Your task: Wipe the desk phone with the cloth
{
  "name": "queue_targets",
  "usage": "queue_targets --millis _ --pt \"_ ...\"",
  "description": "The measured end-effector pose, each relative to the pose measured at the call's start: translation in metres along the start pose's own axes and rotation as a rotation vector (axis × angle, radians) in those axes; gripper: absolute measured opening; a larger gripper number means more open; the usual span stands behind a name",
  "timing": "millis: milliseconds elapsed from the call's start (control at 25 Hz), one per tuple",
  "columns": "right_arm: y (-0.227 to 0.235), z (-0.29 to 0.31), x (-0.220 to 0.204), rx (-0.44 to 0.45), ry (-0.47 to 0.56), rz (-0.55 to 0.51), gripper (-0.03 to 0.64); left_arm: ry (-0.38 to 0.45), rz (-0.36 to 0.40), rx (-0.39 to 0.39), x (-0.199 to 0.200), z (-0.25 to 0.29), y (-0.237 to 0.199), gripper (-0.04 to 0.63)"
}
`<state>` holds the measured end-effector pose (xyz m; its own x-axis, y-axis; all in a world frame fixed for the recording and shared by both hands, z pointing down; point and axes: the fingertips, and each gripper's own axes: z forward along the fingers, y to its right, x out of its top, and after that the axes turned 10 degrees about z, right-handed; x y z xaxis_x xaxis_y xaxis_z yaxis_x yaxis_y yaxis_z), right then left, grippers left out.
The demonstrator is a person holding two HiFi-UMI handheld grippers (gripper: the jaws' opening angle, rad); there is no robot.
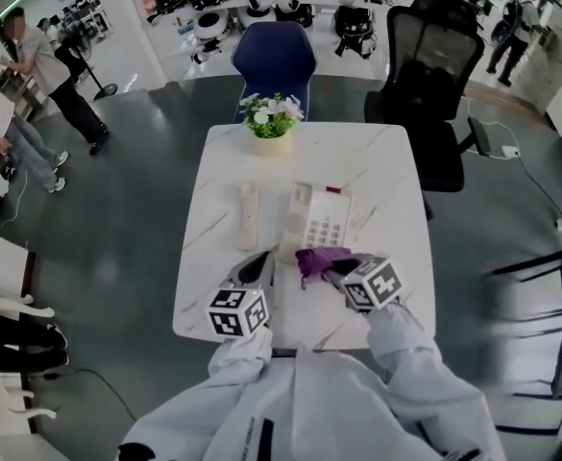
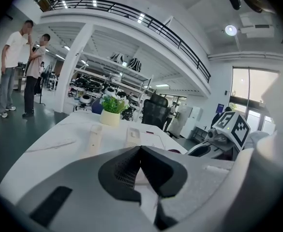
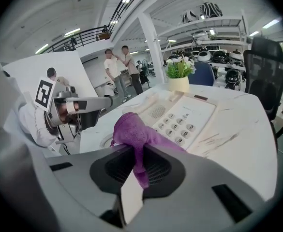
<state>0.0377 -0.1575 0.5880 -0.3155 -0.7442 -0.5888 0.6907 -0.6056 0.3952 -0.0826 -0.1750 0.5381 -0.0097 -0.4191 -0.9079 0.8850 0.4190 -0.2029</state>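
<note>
Right gripper, at 6 o'clock close to the person, has its jaws closed on the bunched purple cloth, which is just at the phone's 6 o'clock edge, probably to begin wiping there. At the phone's 9 o'clock the handset lies on the surface, probably to bare the cradle. Left gripper has its jaws together on nothing.

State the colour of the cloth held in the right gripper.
Purple. The cloth shows best in the right gripper view.
</note>
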Motion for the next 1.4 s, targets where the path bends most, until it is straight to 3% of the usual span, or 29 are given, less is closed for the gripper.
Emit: queue_targets --millis 240,400,840,1400 --pt "0.012 -0.023 0.041 -0.031 0.209 0.034 0.035 0.013 -0.025 0.013 0.004 -0.001 -0.009 -0.002" --pt "0.020 -0.033 0.063 -0.060 0.293 0.038 0.035 0.020 -0.023 0.015 0.010 0.000 -0.011 -0.002" --pt "0.037 -0.037 0.108 -0.110 0.444 0.033 0.035 0.028 -0.019 0.012 0.018 0.013 -0.015 -0.002" --pt "0.078 -0.016 0.176 -0.297 0.500 -0.127 0.035 0.008 -0.028 0.010 0.014 0.032 -0.029 -0.002"
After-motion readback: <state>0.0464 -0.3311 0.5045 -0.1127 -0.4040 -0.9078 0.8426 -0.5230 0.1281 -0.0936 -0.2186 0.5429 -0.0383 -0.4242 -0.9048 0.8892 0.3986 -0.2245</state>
